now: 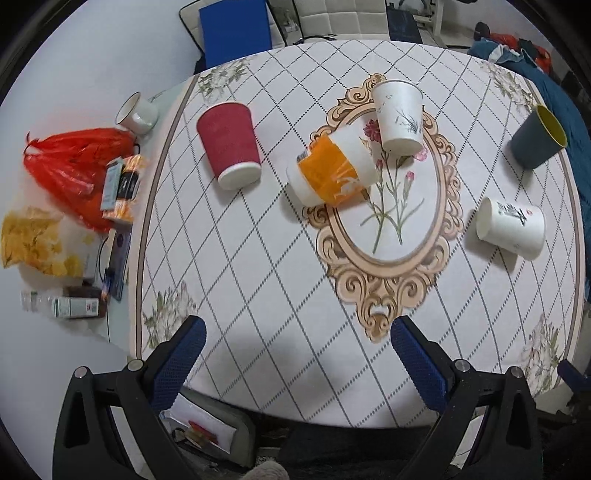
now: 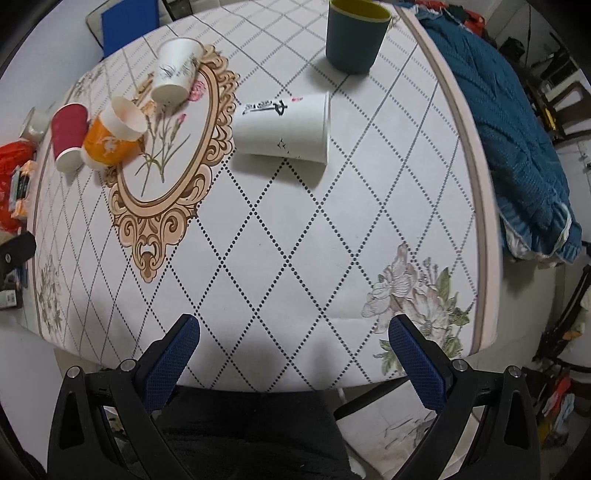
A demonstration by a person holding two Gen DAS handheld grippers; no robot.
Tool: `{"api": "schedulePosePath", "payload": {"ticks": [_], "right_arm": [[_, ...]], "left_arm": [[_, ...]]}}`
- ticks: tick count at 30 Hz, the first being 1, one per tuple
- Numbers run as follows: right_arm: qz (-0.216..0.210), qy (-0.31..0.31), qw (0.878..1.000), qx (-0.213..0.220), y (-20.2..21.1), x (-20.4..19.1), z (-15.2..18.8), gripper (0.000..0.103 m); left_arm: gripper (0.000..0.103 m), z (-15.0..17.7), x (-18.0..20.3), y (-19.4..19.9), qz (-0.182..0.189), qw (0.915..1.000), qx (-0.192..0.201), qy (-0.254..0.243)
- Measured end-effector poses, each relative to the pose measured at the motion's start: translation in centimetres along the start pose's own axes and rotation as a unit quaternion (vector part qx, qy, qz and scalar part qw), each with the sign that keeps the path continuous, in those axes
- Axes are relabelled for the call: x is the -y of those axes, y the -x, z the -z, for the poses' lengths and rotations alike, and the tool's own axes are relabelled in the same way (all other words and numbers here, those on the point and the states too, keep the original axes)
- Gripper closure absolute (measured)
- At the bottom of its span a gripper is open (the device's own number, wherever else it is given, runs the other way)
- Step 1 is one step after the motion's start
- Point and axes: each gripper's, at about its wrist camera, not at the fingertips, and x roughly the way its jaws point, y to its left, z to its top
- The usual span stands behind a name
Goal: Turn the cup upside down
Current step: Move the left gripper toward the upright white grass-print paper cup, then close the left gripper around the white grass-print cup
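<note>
Both my grippers hang above the near edge of the patterned tablecloth (image 2: 295, 236), and each pair of jaws stands wide apart with nothing between them: the left gripper (image 1: 298, 334) and the right gripper (image 2: 294, 332) alike.

Ahead of my right jaws, slightly left of their centre line, the white paper cup with black brush writing (image 2: 282, 127) lies on its side, its open mouth turned to the right; I cannot see inside it. Farther ahead, the dark grey cup with a yellow lining (image 2: 356, 35) stands upright, showing only that lining.

Ahead of my left jaws, the orange-and-white paper cup (image 1: 332, 170) leans tilted against the white paper cup with a grass print (image 1: 399, 116). To their left stands the red ribbed paper cup (image 1: 231, 144), mouth down.
</note>
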Motion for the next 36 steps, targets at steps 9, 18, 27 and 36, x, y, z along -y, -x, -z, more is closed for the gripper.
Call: {"api": "schedulePosePath", "payload": {"ticks": [9,18,27,36], "right_arm": [[0.013,-0.022,0.999,-0.021,-1.8,-0.9,-3.4,0.0],[0.024,-0.038,0.998,-0.033,-2.8,-1.8,-7.4,0.0],[0.068,-0.034,0.997,-0.028,-2.4,-2.4,-11.3,0.0],[0.1,-0.034,0.994,-0.032,-2.3,-1.8,-14.2,0.0]], "left_arm": [[0.0,-7.2,0.4,-1.1,0.004,0.9995,0.004,-0.03],[0.0,-14.0,3.2,-2.4,0.007,0.9968,-0.005,-0.079],[0.0,-19.5,6.7,-4.7,0.017,0.9919,-0.026,-0.123],[0.0,-23.0,10.2,-7.6,0.047,0.9859,-0.064,-0.147]]}}
